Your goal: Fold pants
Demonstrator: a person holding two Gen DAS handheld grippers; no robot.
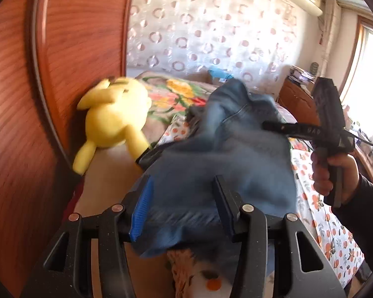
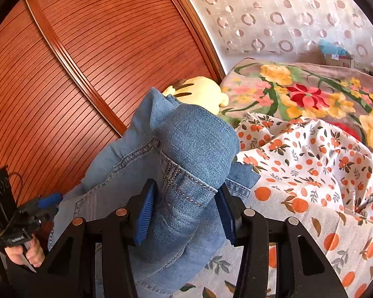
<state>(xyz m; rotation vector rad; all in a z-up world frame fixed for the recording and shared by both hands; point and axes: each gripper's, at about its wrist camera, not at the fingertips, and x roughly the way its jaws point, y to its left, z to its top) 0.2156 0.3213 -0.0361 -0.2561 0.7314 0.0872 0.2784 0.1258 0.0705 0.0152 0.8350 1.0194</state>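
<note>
Blue denim pants (image 1: pixel 211 164) hang bunched between both grippers above the bed. My left gripper (image 1: pixel 184 193) has its blue-padded fingers (image 1: pixel 143 206) closed on a blurred fold of the denim. My right gripper (image 2: pixel 186 208) grips a thick bunch of the pants (image 2: pixel 186 154) near a stitched seam. The right gripper also shows in the left wrist view (image 1: pixel 268 125), its tip in the denim, held by a hand. The left gripper shows at the lower left of the right wrist view (image 2: pixel 47 202), at the edge of the cloth.
A yellow plush toy (image 1: pixel 114 121) lies against the reddish wooden headboard (image 1: pixel 20 124). An orange-print sheet (image 2: pixel 310 173) and a floral blanket (image 2: pixel 298 92) cover the bed. A curtain (image 1: pixel 211 24) and a window are behind.
</note>
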